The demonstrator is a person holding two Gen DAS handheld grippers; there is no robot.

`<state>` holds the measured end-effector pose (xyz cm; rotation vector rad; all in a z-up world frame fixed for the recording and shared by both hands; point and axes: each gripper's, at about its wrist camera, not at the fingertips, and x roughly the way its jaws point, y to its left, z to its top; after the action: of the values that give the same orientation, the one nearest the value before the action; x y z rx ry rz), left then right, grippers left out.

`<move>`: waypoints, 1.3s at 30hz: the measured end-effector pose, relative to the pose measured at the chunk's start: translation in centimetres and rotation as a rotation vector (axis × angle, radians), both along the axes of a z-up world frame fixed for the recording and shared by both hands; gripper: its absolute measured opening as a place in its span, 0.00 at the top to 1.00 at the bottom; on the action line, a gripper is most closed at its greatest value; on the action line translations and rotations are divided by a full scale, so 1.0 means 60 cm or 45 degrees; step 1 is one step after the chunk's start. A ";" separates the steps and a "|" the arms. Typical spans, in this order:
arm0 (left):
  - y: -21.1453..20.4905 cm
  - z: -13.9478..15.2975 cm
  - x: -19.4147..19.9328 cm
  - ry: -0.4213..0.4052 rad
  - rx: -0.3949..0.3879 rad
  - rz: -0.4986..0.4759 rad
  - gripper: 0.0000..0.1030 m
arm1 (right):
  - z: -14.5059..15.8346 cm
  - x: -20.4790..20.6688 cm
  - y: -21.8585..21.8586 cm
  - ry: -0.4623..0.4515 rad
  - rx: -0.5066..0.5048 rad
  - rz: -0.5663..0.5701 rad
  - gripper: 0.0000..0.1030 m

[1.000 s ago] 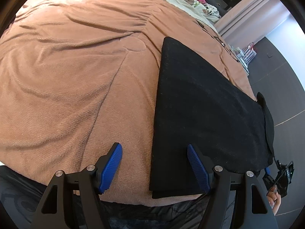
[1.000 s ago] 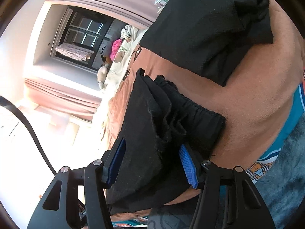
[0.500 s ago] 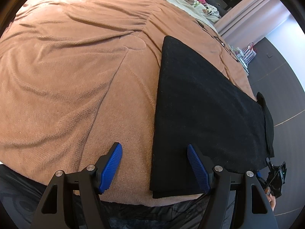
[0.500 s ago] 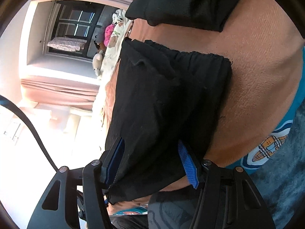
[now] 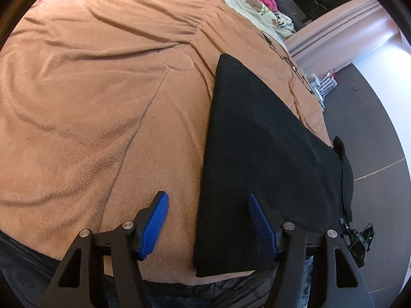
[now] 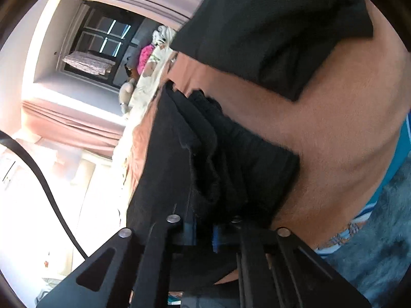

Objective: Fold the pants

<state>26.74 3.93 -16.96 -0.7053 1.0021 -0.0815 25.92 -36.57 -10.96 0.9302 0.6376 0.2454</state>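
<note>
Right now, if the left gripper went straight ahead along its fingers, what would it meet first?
Probably the brown blanket; the open left gripper straddles the left edge of the black pants, so its right finger may touch cloth first. Depth is unclear.

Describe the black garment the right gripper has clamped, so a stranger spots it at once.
Start at the brown fleece blanket covering the bed. Near its edge, the bunched black pants run into the right gripper, pinched between its blue pads. Unlike the other black cloth lying farther away, it shows a gathered waistband.
</note>
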 end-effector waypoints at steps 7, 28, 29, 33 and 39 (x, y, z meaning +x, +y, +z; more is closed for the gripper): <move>-0.001 -0.008 0.009 -0.004 -0.125 -0.024 0.41 | 0.051 0.009 0.027 -0.032 -0.112 -0.013 0.98; -0.015 -0.023 0.122 -0.033 -0.183 -0.118 0.52 | 0.054 -0.037 0.041 0.040 -0.182 -0.008 0.84; -0.015 -0.024 0.123 -0.030 -0.186 -0.118 0.56 | 0.059 -0.046 0.041 0.050 -0.211 -0.018 0.82; -0.015 -0.023 0.121 -0.029 -0.165 -0.129 0.77 | 0.066 -0.066 0.037 0.076 -0.220 -0.025 0.53; -0.013 -0.006 0.119 -0.044 -0.139 -0.114 0.90 | 0.049 -0.048 0.056 0.138 -0.117 0.044 0.36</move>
<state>33.89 3.16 -17.31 -0.7559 1.0012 -0.2271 23.04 -33.21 -8.03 0.8487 0.7590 0.1960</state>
